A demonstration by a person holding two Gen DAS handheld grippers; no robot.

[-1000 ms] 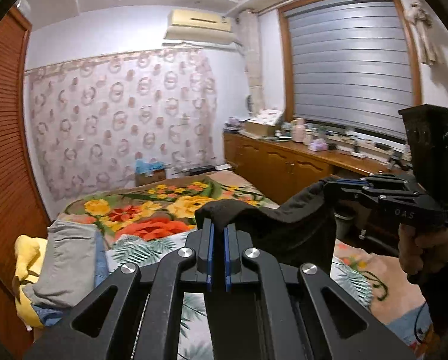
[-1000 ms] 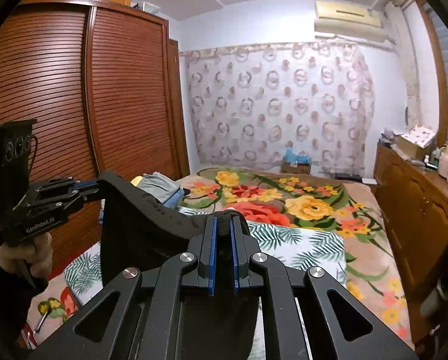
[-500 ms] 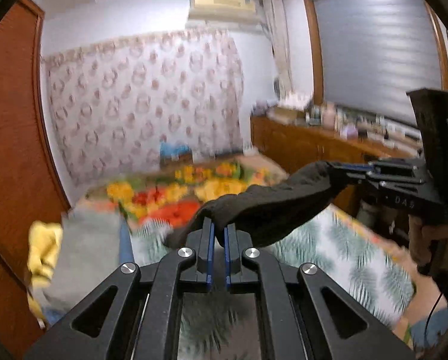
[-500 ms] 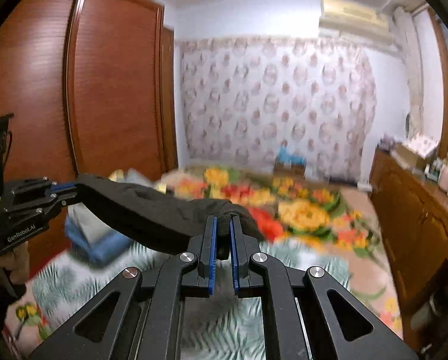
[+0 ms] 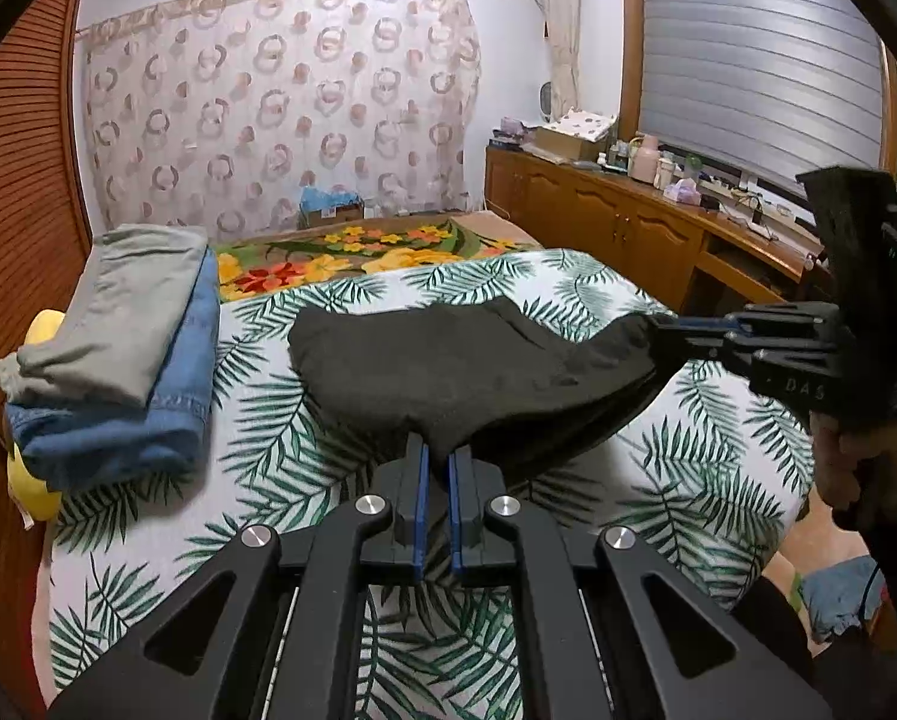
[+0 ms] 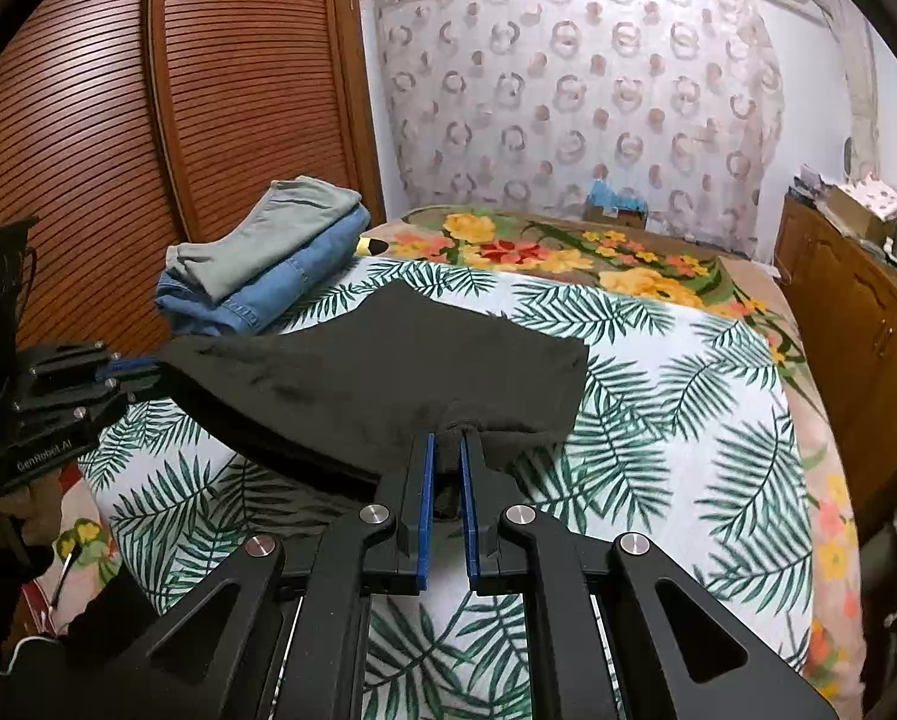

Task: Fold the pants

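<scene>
Dark black pants (image 5: 460, 366) (image 6: 388, 360) hang stretched between both grippers, their far part resting on the palm-leaf sheet (image 5: 268, 396) (image 6: 658, 420). My left gripper (image 5: 438, 450) is shut on the near edge of the cloth; from the right wrist view it appears at the left (image 6: 142, 372), clamping one corner. My right gripper (image 6: 446, 438) is shut on a bunched bit of the same edge, and appears at the right of the left wrist view (image 5: 664, 336), held by a hand (image 5: 856, 468).
Folded grey pants (image 5: 118, 312) (image 6: 268, 234) lie on folded blue jeans (image 5: 148, 414) (image 6: 280, 282) at the bed's left side, over a yellow thing (image 5: 34, 492). A floral blanket (image 5: 352, 252) covers the far bed. A wooden wardrobe (image 6: 118, 120) stands left, a cluttered cabinet (image 5: 628, 222) right.
Both grippers have come down toward the bed with the black pants still clamped. The cloth, earlier hanging in the air, now lies partly on the leaf sheet.
</scene>
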